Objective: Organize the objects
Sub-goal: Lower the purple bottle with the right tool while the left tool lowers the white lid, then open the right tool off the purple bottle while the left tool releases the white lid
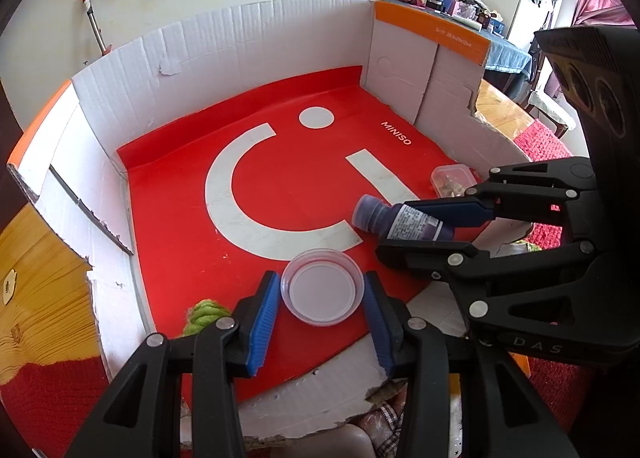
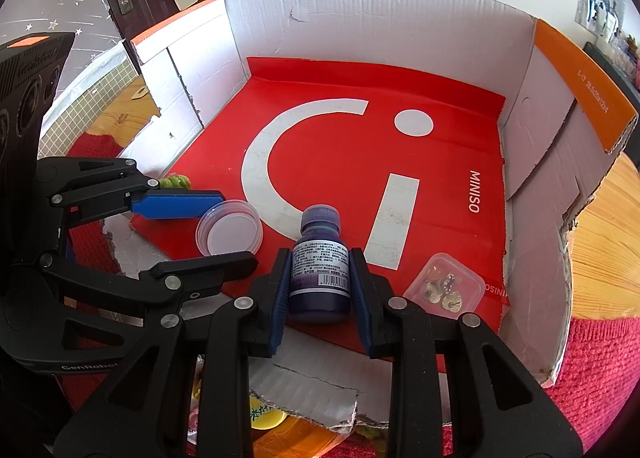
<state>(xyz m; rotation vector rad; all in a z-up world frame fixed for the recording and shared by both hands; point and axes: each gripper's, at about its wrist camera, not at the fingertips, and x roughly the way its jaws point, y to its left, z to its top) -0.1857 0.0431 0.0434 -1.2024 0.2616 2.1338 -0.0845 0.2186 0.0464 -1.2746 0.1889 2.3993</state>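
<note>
Two grippers are over the cardboard box (image 1: 256,41): right gripper (image 2: 320,278) clamped on the purple bottle (image 2: 320,262), left gripper (image 1: 322,306) loosely bracketing the clear round lid (image 1: 322,292). I'd set the bottle down upright beside the small clear container (image 2: 444,290) before letting go, so it doesn't roll.

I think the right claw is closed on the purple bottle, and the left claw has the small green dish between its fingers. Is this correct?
Not quite: the dish between the left claw's fingers is clear plastic, not green, as the left wrist view shows. The right claw is indeed closed on the purple bottle.
</note>
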